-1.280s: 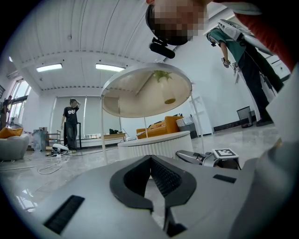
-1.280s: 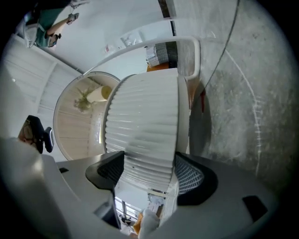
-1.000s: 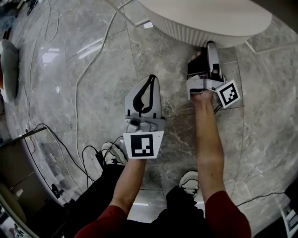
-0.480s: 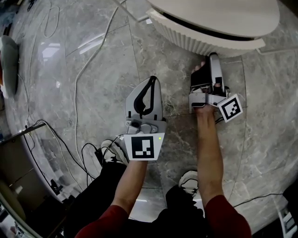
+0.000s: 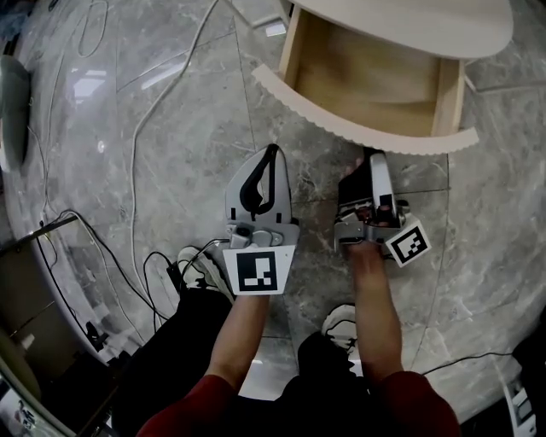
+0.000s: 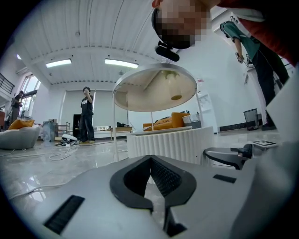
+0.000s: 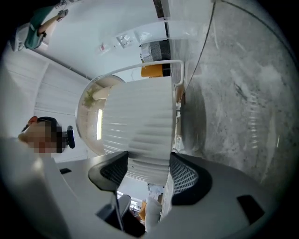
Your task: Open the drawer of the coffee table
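The white coffee table (image 5: pixel 409 21) stands at the top of the head view, its wooden drawer (image 5: pixel 375 77) pulled out and empty. The drawer's curved ribbed front (image 5: pixel 341 119) faces me. My right gripper (image 5: pixel 373 158) reaches in under that front, and in the right gripper view the ribbed front (image 7: pixel 145 126) sits between the jaws of the right gripper (image 7: pixel 148 170), which are closed on it. My left gripper (image 5: pixel 271 152) hovers over the floor left of it, short of the drawer, shut and holding nothing. The left gripper (image 6: pixel 150 161) points toward the table's ribbed side (image 6: pixel 173 142).
Grey marble floor with cables (image 5: pixel 141 162) trailing at the left. My shoes (image 5: pixel 345 320) stand just behind the grippers. A dark stand (image 5: pixel 34 282) sits lower left. A person (image 6: pixel 87 114) stands far off across the room.
The drawer has slid out of the table toward me, from shut to wide open. My right gripper came back with its front. The left gripper drifted slightly toward me.
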The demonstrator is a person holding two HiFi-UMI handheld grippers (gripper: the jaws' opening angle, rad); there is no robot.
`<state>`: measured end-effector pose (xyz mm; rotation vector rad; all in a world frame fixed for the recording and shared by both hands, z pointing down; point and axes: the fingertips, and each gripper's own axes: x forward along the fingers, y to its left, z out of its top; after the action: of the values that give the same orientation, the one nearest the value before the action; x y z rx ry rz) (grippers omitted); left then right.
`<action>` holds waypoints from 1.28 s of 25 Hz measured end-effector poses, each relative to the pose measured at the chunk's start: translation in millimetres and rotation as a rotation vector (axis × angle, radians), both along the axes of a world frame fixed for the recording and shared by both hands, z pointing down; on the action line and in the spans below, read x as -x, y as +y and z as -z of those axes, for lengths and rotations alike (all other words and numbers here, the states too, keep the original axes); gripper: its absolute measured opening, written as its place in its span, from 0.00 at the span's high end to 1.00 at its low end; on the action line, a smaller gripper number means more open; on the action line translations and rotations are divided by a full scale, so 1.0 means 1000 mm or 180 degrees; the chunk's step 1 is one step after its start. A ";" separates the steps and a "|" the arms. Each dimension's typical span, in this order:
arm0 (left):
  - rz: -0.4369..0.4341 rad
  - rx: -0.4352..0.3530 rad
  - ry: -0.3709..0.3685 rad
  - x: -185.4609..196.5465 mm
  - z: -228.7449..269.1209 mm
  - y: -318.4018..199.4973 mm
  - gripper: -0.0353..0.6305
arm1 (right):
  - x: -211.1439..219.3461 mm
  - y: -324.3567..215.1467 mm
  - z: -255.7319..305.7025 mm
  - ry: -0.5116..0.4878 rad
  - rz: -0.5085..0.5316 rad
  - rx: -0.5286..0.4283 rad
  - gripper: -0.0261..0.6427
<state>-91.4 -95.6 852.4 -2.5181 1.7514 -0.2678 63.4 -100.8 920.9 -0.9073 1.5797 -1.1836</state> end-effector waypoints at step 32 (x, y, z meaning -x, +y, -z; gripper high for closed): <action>0.0072 0.0006 -0.0029 -0.001 -0.006 0.033 0.93 | 0.000 0.071 -0.011 0.0193 0.0156 0.0298 0.53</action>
<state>-90.8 -62.6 858.9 -2.4956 1.7781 -0.2817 63.5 -29.6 931.4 -0.9781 1.6140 -1.2843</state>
